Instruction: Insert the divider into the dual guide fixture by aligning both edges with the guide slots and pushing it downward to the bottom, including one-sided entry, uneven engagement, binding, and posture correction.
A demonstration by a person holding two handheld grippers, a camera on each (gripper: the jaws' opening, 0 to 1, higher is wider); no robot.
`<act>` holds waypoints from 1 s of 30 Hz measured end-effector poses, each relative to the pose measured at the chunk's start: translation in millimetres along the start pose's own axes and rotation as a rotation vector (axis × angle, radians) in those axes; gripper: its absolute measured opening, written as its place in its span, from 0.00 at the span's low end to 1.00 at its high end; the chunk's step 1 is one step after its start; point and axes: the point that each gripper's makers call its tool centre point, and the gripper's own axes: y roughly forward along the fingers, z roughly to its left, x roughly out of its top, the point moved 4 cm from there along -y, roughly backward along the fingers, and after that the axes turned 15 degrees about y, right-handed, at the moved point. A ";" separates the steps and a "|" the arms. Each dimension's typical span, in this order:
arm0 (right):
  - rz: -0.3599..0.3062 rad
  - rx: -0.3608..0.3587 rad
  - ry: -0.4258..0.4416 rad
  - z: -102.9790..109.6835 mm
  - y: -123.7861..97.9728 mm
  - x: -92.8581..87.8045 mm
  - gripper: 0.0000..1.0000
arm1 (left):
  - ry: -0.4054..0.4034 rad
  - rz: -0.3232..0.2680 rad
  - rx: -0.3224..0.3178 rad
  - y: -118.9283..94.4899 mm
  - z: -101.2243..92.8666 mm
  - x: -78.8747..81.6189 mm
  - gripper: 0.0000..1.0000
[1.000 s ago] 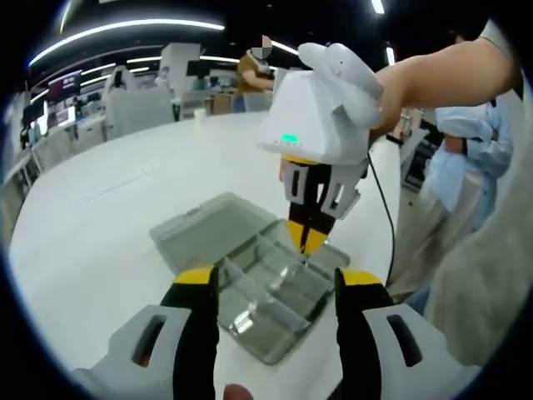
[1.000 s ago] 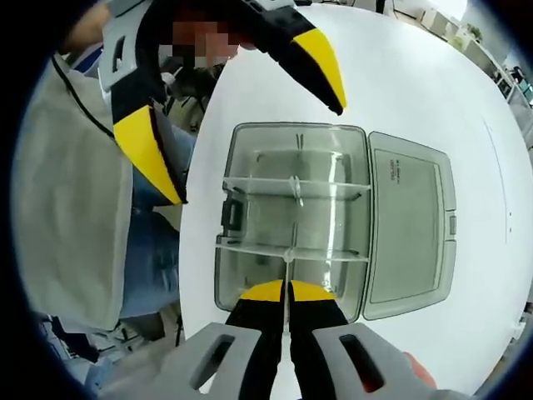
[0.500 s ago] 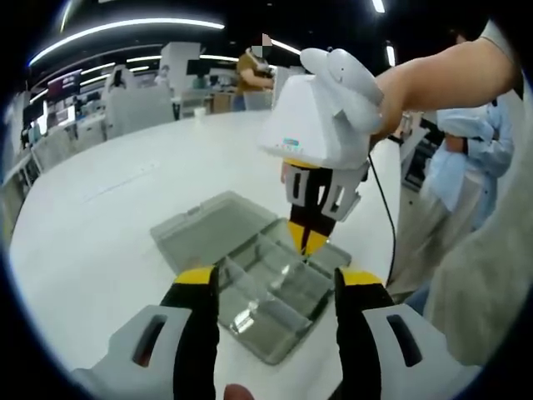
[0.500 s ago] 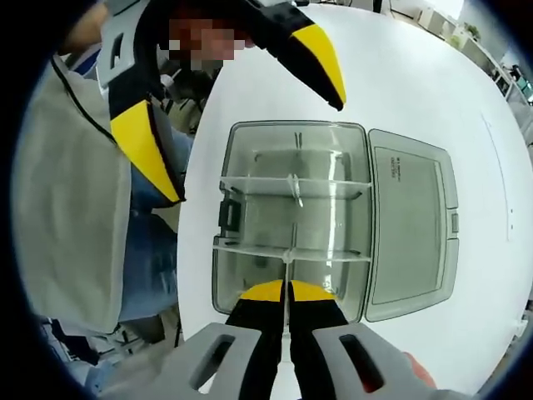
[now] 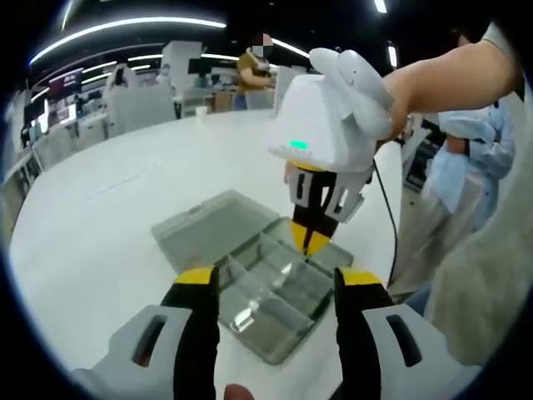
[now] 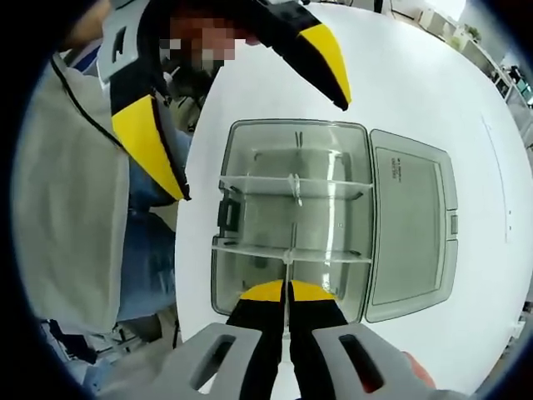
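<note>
While the right gripper [image 6: 286,292] hangs straight over the clear box [image 6: 291,221], its yellow tips are pressed together on the top edge of a thin transparent divider [image 6: 286,265], which runs edge-on away from the jaws toward the cross partition [image 6: 291,252] ahead. The divider's long axis lies along the gripper's own line of sight, at right angles to that partition, so the coming push seems to depend on keeping the sheet upright as it goes down; how deep it sits I cannot tell. The left gripper [image 5: 276,287] waits near the box's closer edge with its jaws spread wide and nothing between them, farther from the divider than the right. A hinged lid [image 6: 412,221] lies flat beside the box. Everything rests on a large white round table [image 5: 92,217], in a big room with ceiling strip lights and other people standing behind.
</note>
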 end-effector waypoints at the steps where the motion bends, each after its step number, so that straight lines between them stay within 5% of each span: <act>1: -0.003 0.001 -0.002 -0.3 0.2 0.0 0.00 | -0.001 0.000 0.001 -0.3 0.4 -0.1 0.54; 22: -0.066 -0.006 0.060 -1.7 3.9 -4.8 0.00 | -0.008 0.018 0.019 -7.5 9.1 -6.6 0.55; 30: -0.128 -0.008 0.090 -5.2 1.9 -7.7 0.08 | -0.005 0.031 0.019 -10.0 10.6 -8.5 0.55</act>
